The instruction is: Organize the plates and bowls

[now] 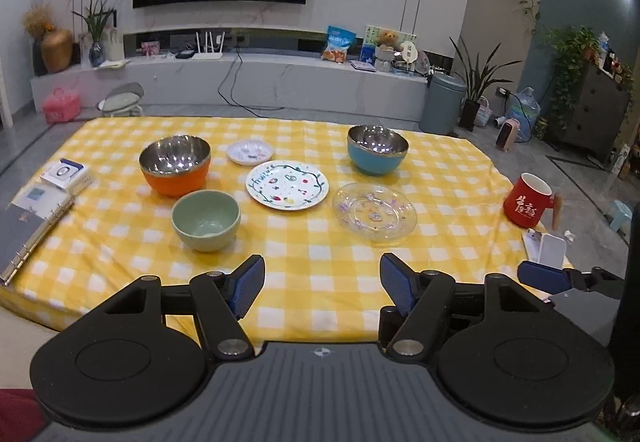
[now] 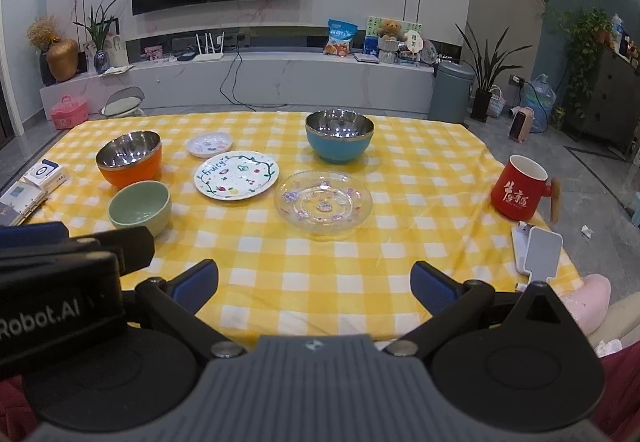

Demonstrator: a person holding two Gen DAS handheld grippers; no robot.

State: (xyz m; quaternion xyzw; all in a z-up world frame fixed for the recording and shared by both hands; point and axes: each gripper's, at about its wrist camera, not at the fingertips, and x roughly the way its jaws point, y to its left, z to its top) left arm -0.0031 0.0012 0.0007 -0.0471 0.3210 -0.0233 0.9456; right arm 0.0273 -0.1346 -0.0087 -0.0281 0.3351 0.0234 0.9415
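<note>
Both grippers, left [image 1: 322, 284] and right [image 2: 314, 288], hover wide and empty over the table's near edge, nothing stacked yet, so the next move calls for reaching to the green bowl [image 1: 205, 219] or glass plate [image 2: 323, 205].

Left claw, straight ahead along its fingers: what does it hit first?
Probably bare yellow checked tablecloth. The open left claw points down between the pale green ceramic bowl and the clear glass plate; depth is unclear.
</note>
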